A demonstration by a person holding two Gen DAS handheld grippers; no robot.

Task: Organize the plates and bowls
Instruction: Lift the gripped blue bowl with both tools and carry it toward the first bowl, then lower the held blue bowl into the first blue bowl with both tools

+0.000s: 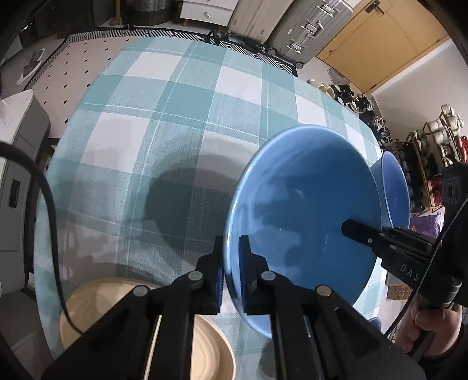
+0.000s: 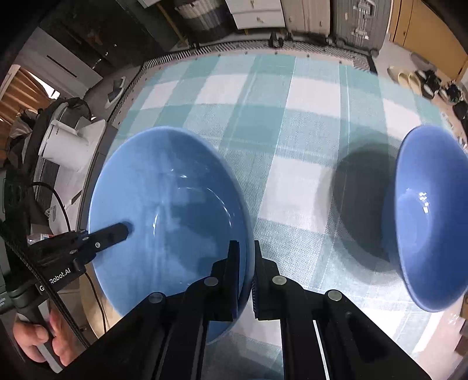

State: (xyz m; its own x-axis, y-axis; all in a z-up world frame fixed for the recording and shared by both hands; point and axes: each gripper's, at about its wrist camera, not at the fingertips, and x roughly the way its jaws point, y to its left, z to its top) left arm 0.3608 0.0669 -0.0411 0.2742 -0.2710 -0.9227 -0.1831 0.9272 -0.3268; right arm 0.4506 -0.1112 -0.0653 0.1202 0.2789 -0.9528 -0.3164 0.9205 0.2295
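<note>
Blue and glossy, filling the middle of both views: holding the blue plate (image 1: pixel 298 187) tilted and clear of the teal-and-white checked tablecloth (image 1: pixel 175 102), throwing a dark round shadow onto the cloth below. Clamping the left gripper (image 1: pixel 231 271) onto one side of the rim, one finger over the face and the other under the back. Pinching the opposite side of the rim with the right gripper (image 2: pixel 245 280) in the same way, fingers drawn together on the edge with only the plate's thickness between them. Showing each gripper in the other's camera as a black finger lying across the plate's inner face. Leaving the blue bowl (image 2: pixel 430 219) on the table beyond the right side of the plate, apart from it, casting its own shadow. Keeping a beige dish (image 1: pixel 90 312) on the cloth below the left gripper, partly hidden by the black linkage. Standing grey suitcases (image 1: pixel 307 26) on the floor past the table's far edge.
</note>
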